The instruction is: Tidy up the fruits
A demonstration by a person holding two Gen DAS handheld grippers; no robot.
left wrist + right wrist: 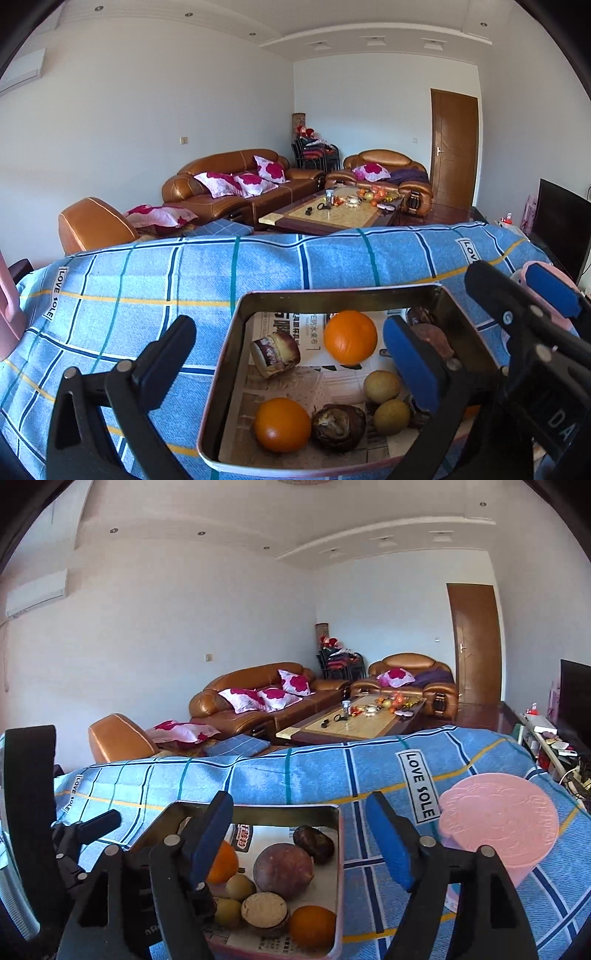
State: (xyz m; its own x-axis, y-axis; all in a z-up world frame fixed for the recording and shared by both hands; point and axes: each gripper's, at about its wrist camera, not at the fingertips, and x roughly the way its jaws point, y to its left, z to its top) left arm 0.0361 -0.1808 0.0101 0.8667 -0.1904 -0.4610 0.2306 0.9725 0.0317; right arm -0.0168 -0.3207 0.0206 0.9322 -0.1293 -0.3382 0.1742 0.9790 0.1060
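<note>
With both tongs, left [291, 354] and right [301, 836], spread wide and empty, hovering over metal tray [332, 293] of oranges [350, 340] on blue checked table [147, 280], beside pink tub [498, 830].

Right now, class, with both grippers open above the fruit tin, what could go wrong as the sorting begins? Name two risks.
1. The fruit is crowded: the purple passion fruit touches its neighbours, so the right gripper closing on it could knock the small yellow-green fruit aside.
2. The left gripper and right gripper work over one metal tin at close quarters; their fingers might collide.
</note>
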